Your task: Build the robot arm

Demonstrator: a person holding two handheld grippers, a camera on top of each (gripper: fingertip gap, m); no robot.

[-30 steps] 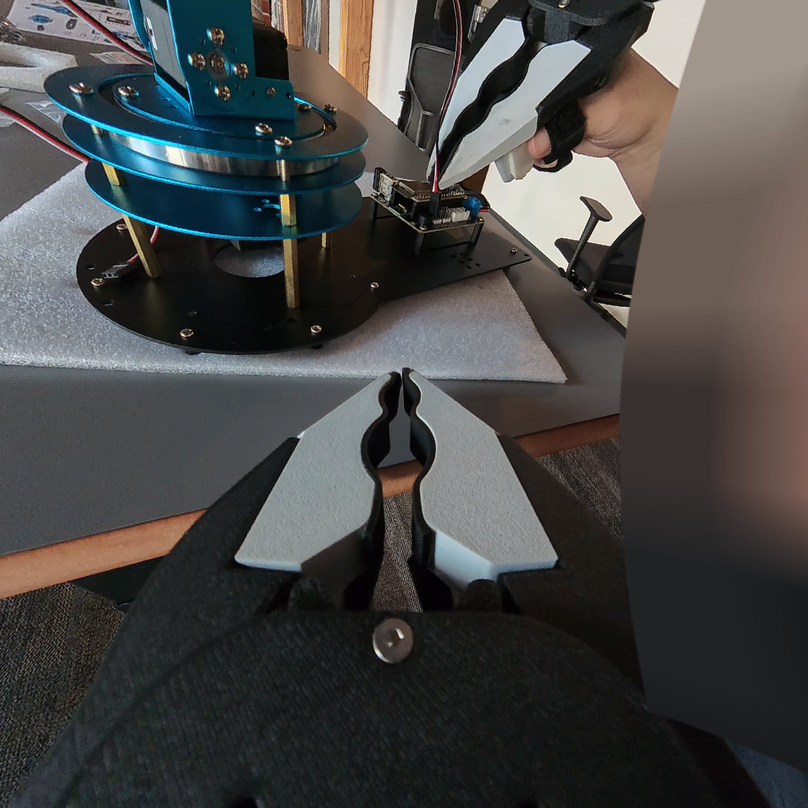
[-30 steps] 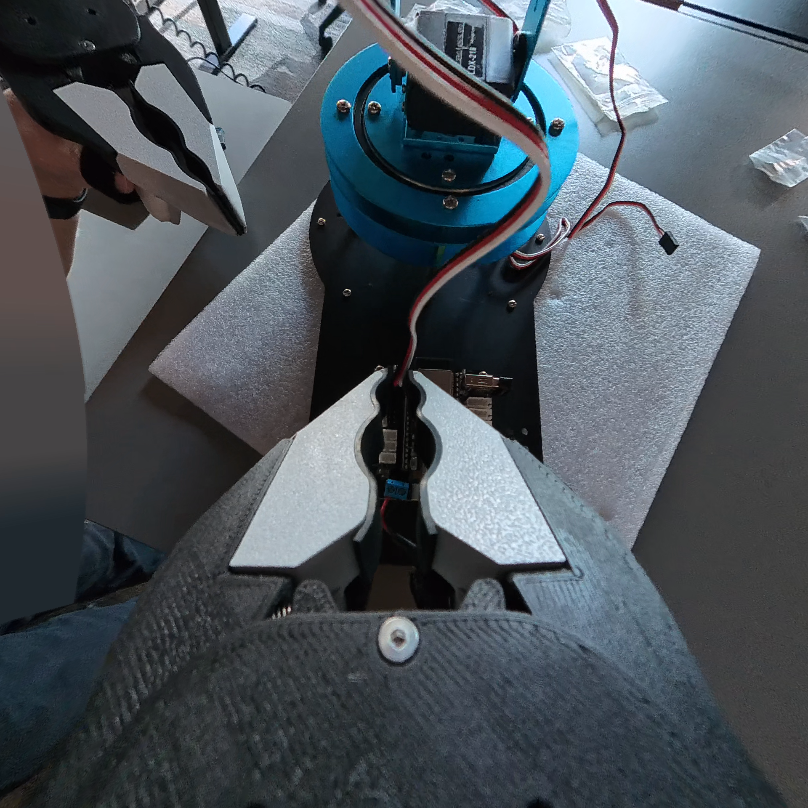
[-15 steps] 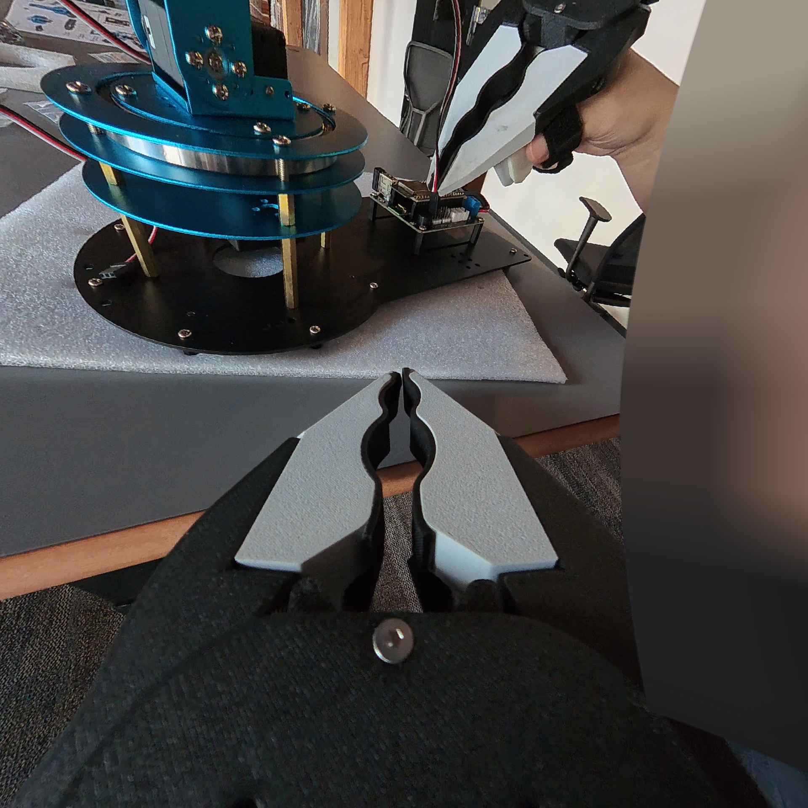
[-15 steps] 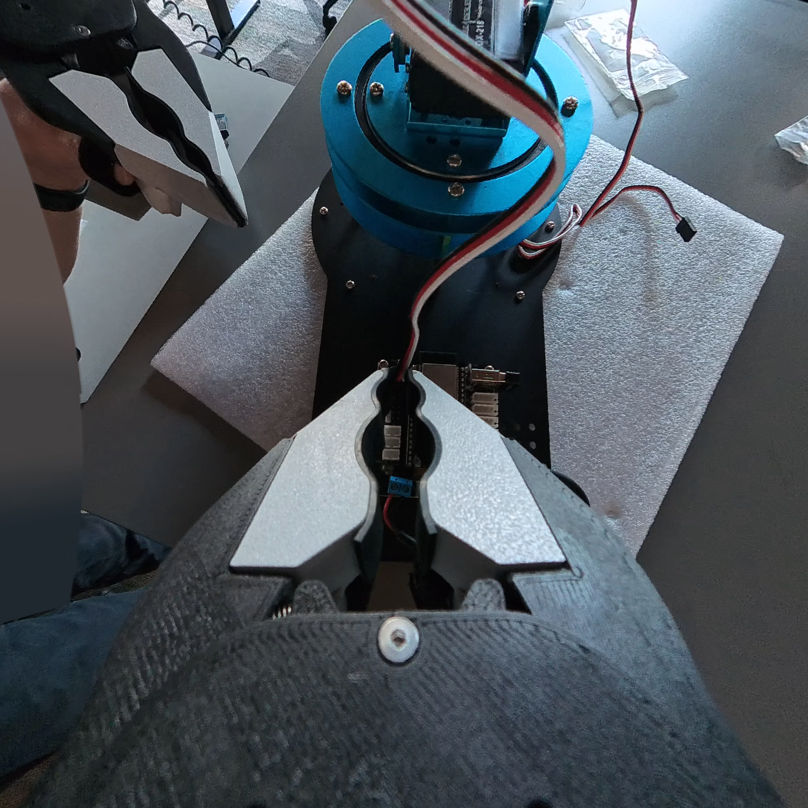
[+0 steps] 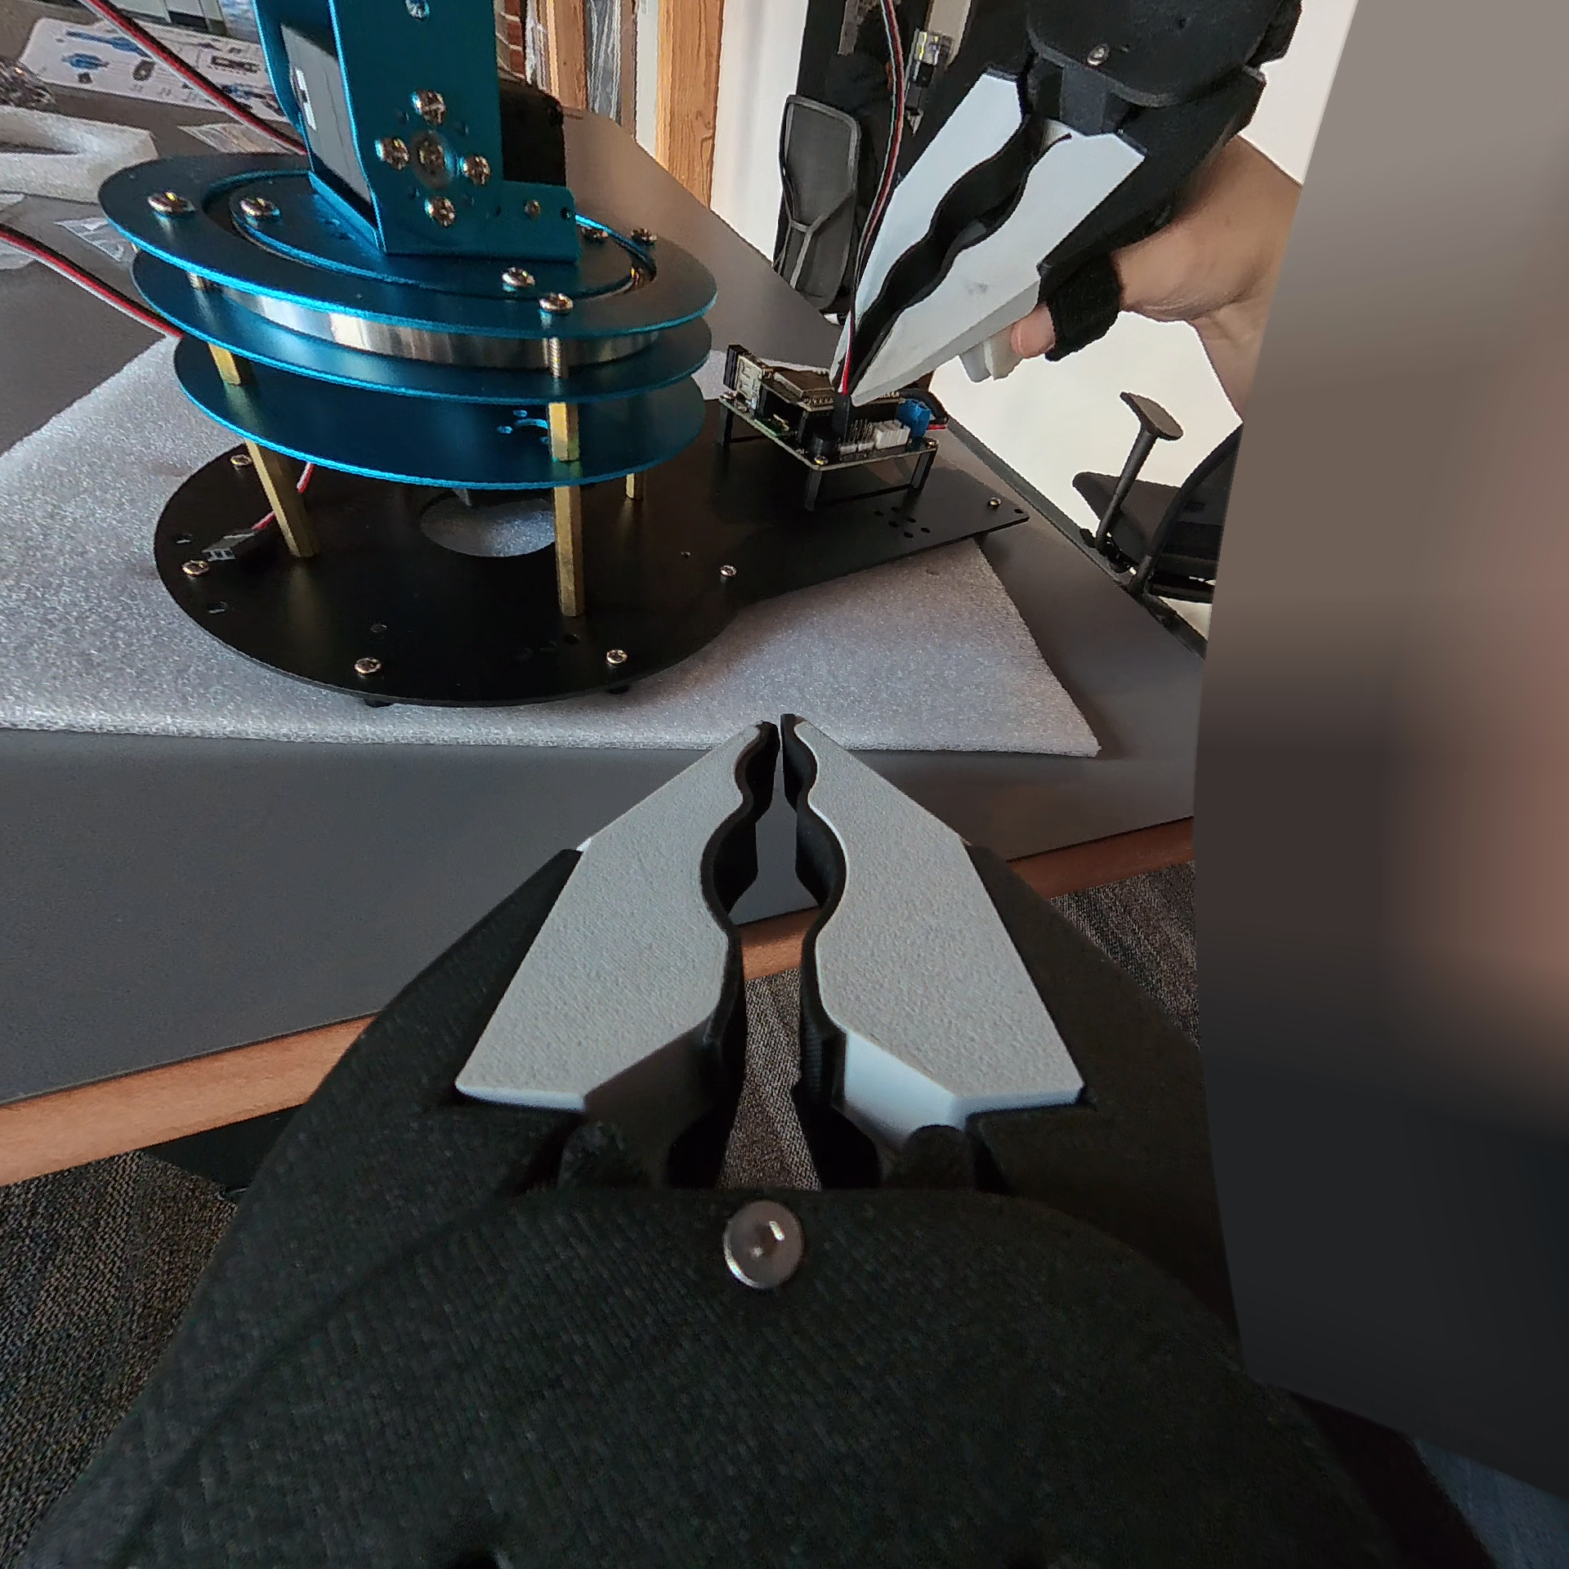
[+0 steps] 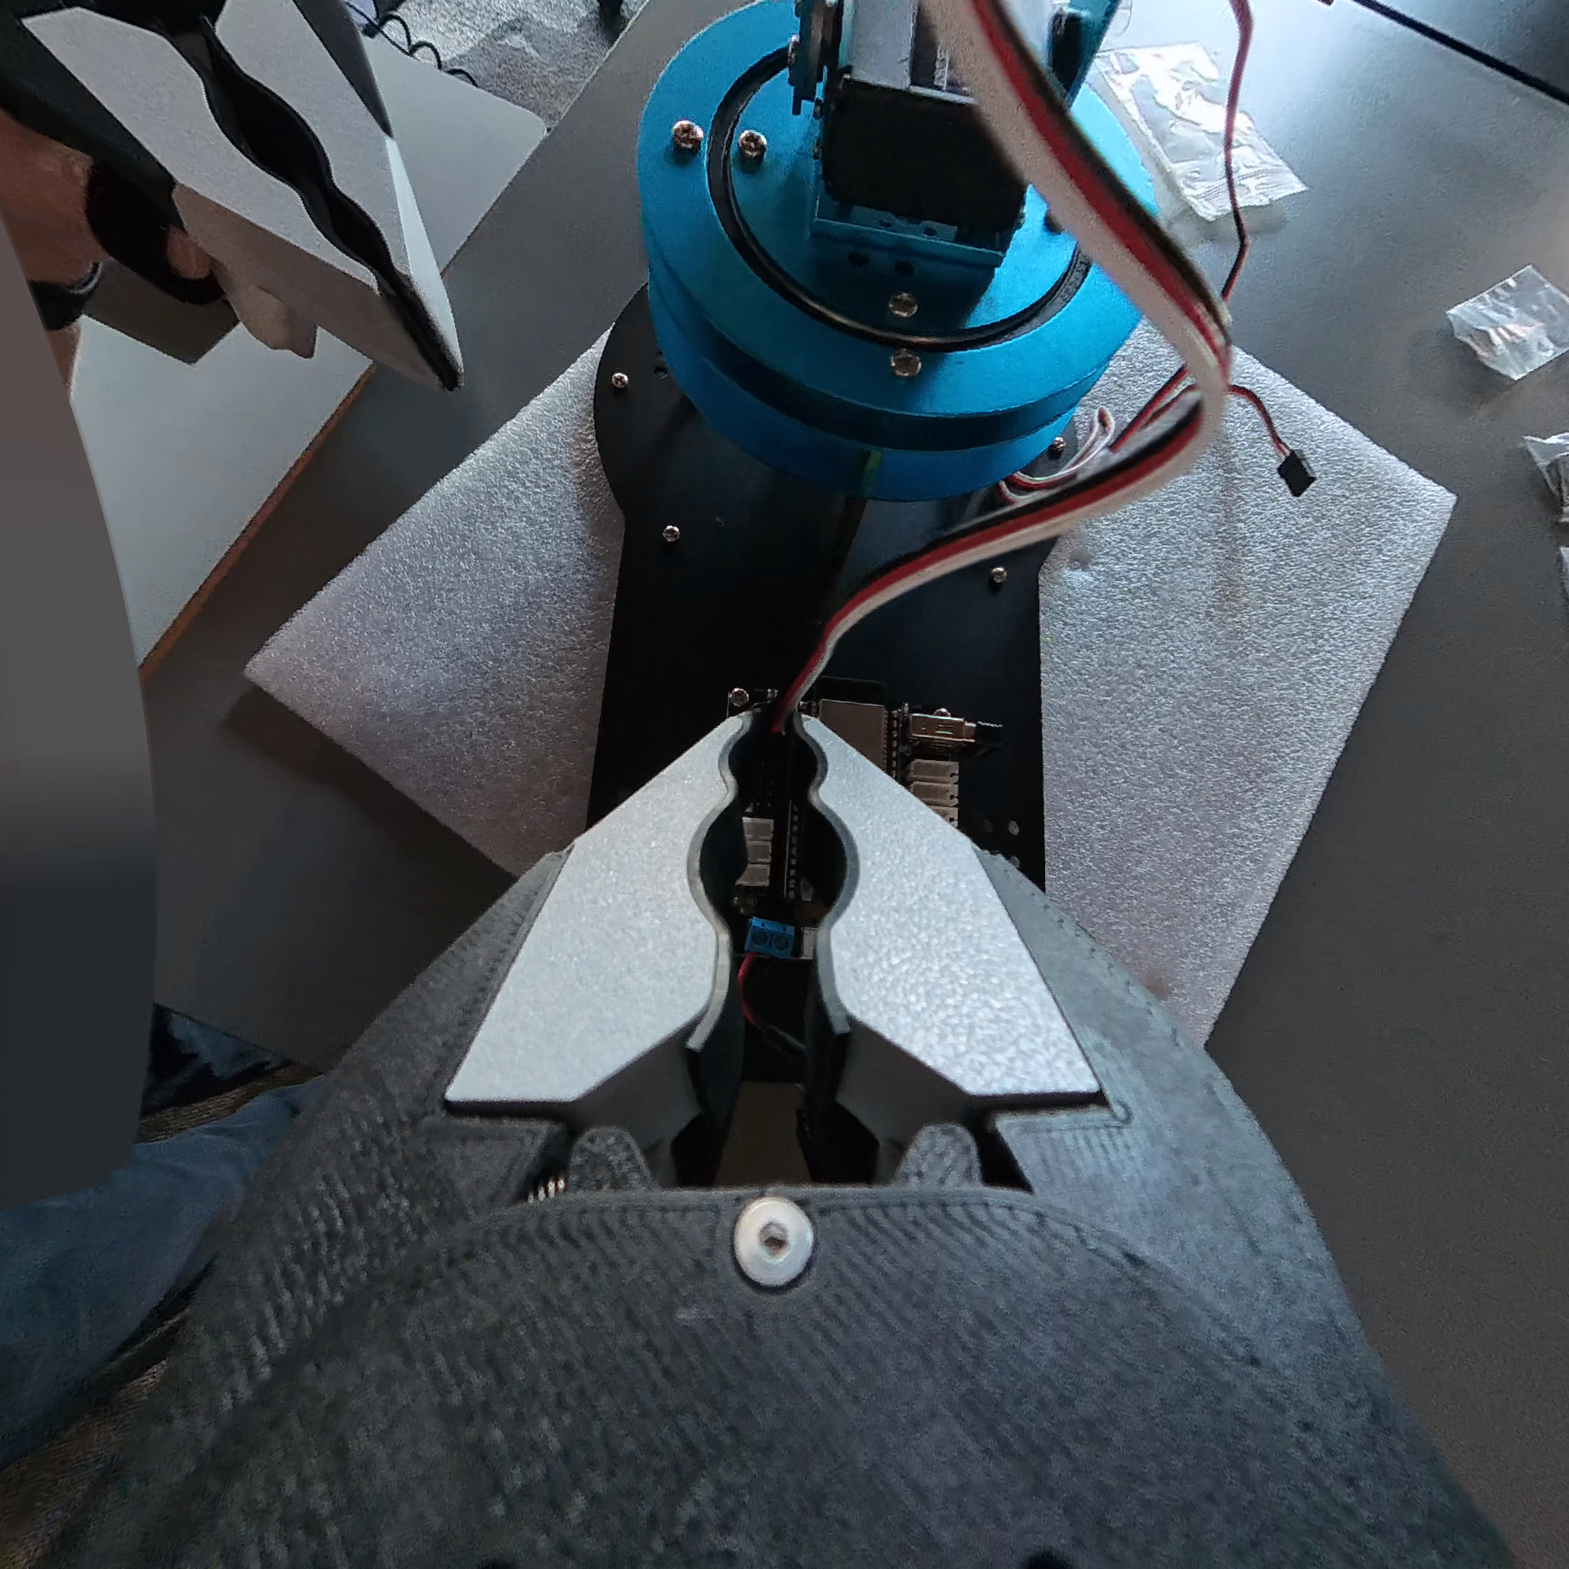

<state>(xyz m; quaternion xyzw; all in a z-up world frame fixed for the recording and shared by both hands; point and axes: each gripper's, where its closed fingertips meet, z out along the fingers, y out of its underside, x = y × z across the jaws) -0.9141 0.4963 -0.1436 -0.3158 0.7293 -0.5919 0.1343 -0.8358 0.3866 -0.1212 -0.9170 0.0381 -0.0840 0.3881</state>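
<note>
A blue turntable base (image 5: pixel 407 340) on a black baseplate (image 5: pixel 475 611) stands on a white foam sheet (image 5: pixel 849 679). A small circuit board (image 5: pixel 836 424) sits at the baseplate's narrow end. My right gripper (image 6: pixel 777 722) is shut on the plug of a red, white and black ribbon cable (image 6: pixel 1129 255), right over the board (image 6: pixel 934 764). It also shows in the left wrist view (image 5: pixel 853 386), tips down on the board. My left gripper (image 5: pixel 781 730) is shut and empty, above the table's front edge. It shows at the top left of the right wrist view (image 6: pixel 441 373).
A loose wire with a black plug (image 6: pixel 1290 475) lies on the foam (image 6: pixel 467 637). Clear plastic bags of small parts (image 6: pixel 1511 331) lie on the grey table to the right. An office chair (image 5: pixel 1172 526) stands beyond the table's wooden edge (image 5: pixel 170 1095). The gap from one gripper's tips to the other's is roughly 15 cm. My left tips are roughly 7 cm from the foam (image 6: pixel 467 637).
My right gripper stays shut on the plug at the board and has shifted slightly. The cable's loop bows farther to the right. My left gripper has hardly moved.
</note>
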